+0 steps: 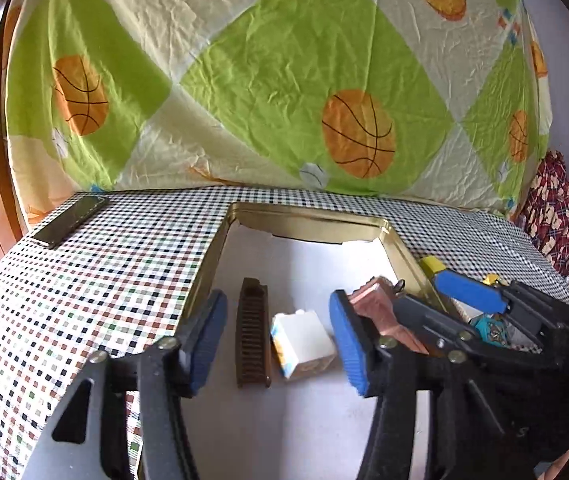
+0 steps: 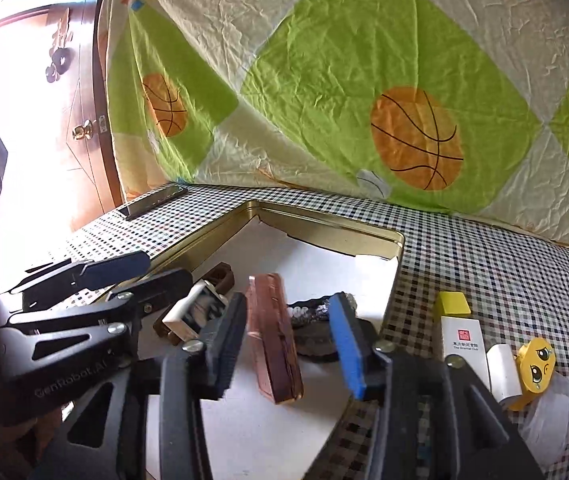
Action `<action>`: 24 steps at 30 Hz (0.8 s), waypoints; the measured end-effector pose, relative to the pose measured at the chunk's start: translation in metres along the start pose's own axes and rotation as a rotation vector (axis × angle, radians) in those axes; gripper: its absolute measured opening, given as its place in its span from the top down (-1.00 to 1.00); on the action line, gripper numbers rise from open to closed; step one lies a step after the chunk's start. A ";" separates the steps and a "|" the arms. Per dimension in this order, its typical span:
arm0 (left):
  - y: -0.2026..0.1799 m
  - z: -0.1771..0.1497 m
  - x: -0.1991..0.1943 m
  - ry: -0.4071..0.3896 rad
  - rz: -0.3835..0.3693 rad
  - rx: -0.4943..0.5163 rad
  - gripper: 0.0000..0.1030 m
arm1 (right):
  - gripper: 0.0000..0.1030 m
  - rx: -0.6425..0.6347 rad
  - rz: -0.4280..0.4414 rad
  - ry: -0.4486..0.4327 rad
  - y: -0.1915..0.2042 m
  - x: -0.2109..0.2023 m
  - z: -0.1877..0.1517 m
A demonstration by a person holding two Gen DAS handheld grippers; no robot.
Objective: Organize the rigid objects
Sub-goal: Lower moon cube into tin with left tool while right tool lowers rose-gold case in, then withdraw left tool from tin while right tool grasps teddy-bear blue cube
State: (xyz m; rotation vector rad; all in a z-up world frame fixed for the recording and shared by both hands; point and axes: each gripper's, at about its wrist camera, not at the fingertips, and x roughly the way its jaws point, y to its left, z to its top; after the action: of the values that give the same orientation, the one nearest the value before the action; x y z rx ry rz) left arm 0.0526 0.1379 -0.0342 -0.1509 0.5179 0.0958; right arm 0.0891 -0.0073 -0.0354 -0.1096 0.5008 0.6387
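The right gripper [image 2: 292, 344] hangs wide open over the copper-pink case [image 2: 274, 336], which lies in the gold tray [image 2: 324, 232]. It looks stiff, light and perhaps slick; grip its long sides. The left gripper [image 1: 280, 344], also open, straddles the brown comb [image 1: 252, 336] and white box [image 1: 304, 344]. Only the right view shows the yellow-capped box [image 2: 458, 328] outside the tray.

Right gripper [image 1: 416, 300] hides the tin's [image 1: 316, 226] right wall

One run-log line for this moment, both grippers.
left gripper: open, above white box | right gripper: open, around pink case | gold tin tray
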 end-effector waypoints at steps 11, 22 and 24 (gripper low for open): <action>-0.085 -0.008 -0.025 -0.055 -0.173 0.078 -0.68 | -0.39 0.156 -0.215 -0.077 -0.102 -0.097 -0.041; -0.121 -0.017 -0.015 -0.066 -0.069 0.148 -0.95 | -0.39 0.133 -0.185 0.060 -0.105 -0.072 -0.046; -0.110 -0.014 -0.014 -0.070 -0.042 0.123 -0.99 | -0.39 0.103 -0.167 0.118 -0.096 -0.055 -0.045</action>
State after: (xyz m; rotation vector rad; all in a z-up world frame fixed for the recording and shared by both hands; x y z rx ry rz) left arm 0.0479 0.0260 -0.0257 -0.0380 0.4494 0.0283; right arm 0.0899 -0.1258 -0.0534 -0.0906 0.6307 0.4438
